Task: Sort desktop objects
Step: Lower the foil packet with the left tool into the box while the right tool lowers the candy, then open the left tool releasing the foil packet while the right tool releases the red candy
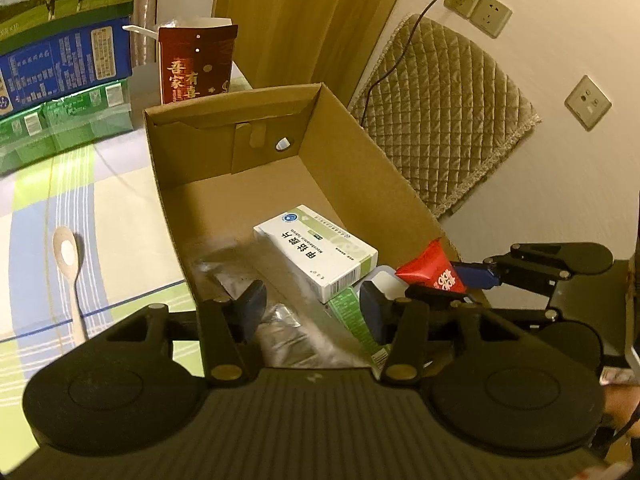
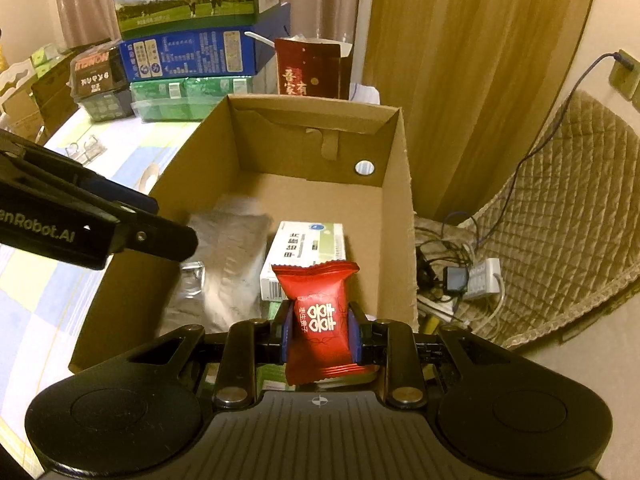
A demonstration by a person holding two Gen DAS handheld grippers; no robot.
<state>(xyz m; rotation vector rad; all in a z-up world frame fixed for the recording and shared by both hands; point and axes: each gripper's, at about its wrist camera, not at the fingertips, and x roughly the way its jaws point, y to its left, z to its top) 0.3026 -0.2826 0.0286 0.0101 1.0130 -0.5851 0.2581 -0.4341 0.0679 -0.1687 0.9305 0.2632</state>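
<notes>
An open cardboard box (image 1: 360,168) stands on the table and holds a white medicine box (image 1: 316,252), a green carton (image 1: 352,316) and a crumpled clear plastic bag (image 1: 288,320). My left gripper (image 1: 314,308) hangs over the box's near end. Its fingers stand apart above the plastic bag and do not press on it. My right gripper (image 2: 320,328) is shut on a red candy packet (image 2: 316,312) above the near right corner of the box. The left wrist view shows that same packet (image 1: 432,268) at the right.
A pale spoon (image 1: 68,264) lies on the checked tablecloth left of the box. Behind the box stand a dark red carton (image 1: 192,64) and stacked milk cartons (image 1: 68,60). A quilted chair (image 1: 448,120) and a power strip with cables (image 2: 472,280) are on the right.
</notes>
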